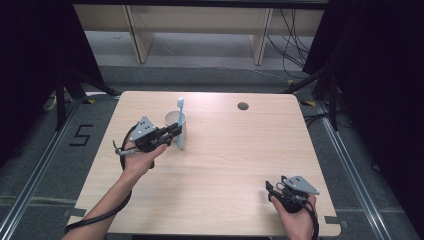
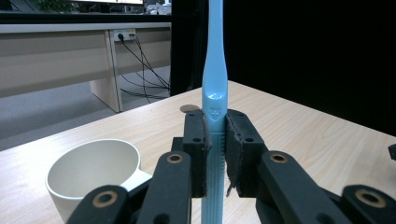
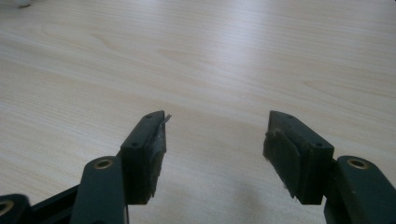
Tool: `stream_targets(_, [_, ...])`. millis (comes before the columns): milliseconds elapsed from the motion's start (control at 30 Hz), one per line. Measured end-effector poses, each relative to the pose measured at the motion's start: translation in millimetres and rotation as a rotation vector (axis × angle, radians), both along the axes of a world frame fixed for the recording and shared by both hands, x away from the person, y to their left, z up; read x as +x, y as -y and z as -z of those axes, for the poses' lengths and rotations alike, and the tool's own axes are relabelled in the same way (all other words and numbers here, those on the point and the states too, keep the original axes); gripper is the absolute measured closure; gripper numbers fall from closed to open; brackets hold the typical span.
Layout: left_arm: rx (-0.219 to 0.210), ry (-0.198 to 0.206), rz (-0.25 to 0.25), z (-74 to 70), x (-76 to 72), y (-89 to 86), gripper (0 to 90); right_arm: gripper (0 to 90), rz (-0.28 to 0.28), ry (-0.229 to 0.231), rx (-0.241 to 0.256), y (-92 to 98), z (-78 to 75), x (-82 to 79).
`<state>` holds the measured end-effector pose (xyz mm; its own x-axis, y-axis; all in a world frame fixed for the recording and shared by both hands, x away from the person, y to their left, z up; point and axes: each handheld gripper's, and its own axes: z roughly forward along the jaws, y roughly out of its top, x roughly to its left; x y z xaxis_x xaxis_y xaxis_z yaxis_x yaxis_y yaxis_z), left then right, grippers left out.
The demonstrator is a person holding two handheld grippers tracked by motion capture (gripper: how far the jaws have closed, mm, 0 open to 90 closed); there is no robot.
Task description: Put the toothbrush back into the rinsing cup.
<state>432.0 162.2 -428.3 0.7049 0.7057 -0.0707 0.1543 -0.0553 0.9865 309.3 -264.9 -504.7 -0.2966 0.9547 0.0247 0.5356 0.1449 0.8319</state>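
Left gripper (image 1: pixel 172 134): held in the person's left hand (image 1: pixel 138 156) over the left half of the surface (image 1: pixel 235 155). Its jaws are clamped on a toothbrush (image 1: pixel 180 125), with the pads (image 2: pixel 201 154) pressed against both sides of the handle.

Toothbrush (image 2: pixel 215 84): light blue plastic, one piece, held upright. In the left gripper view the handle is seen to be broad and finely ribbed below the grip, with a small raised emblem at the level of the pads; above that it narrows into a smooth, slim neck that runs out of the top of the view. In the high view the bristled head is seen at the top, standing above the rim of a cup (image 1: pixel 176 124). The brush is placed just beside the cup, on its right; whether the two touch cannot be told.

Cup (image 2: pixel 93 175): off-white, round, open-topped, standing on the surface.

Cable hole (image 1: pixel 243 106): round, dark, set in the surface near its far edge.

Right gripper (image 1: pixel 272 190): held in the right hand (image 1: pixel 295 212) at the near right corner of the surface, well apart from the toothbrush. Its jaws are set wide apart, with bare wood grain seen between them.
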Motion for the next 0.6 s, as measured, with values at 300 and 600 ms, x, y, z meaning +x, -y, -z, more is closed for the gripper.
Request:
stream_targets(300, [-0.02, 0.015, -0.008, -2.6, 4.0, 2.5, 78.8, 39.3, -0.002, 0.012, -0.016, 0.9, 0.1, 0.7])
stream_targets(600, [-0.033, 0.024, -0.011, -2.2, 7.7, 3.6, 78.8, 39.3, -0.002, 0.016, -0.025, 2.0, 0.0, 1.0])
